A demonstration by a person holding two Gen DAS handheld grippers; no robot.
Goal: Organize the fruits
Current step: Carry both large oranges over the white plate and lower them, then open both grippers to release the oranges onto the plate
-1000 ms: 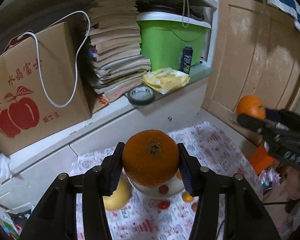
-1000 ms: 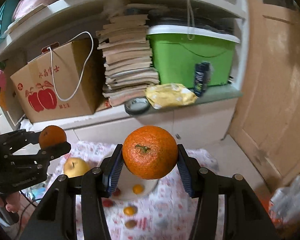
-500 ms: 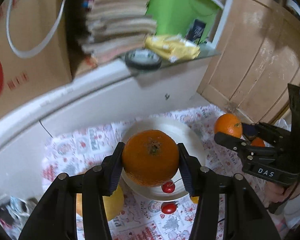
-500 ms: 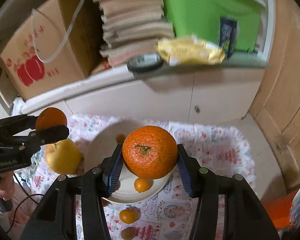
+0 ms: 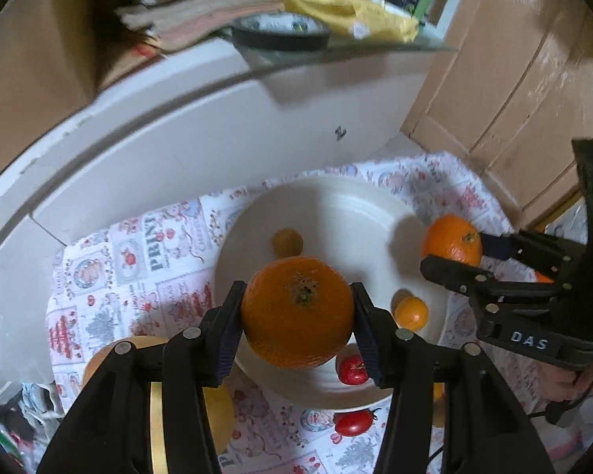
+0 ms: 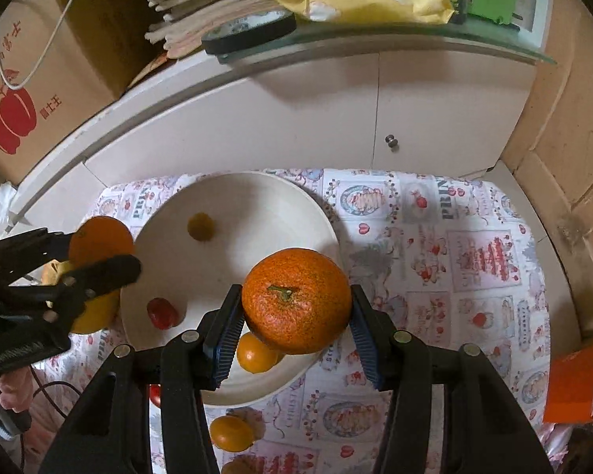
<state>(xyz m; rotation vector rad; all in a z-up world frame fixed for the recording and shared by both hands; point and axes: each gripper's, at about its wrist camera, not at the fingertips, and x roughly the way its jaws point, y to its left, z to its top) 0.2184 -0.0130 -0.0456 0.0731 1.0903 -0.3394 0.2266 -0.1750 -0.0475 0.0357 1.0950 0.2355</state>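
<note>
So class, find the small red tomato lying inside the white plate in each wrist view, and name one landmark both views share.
Left wrist view: red tomato lower centre, on the plate's near rim.
Right wrist view: same tomato left of centre.
Shared landmark: the white plate.

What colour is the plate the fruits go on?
Cream white plate, clearest in the right wrist view.

Glossy white plate (image 6: 257, 197) on printed cloth (image 6: 454, 260); dimpled, rough-skinned orange (image 6: 296, 306).
</note>
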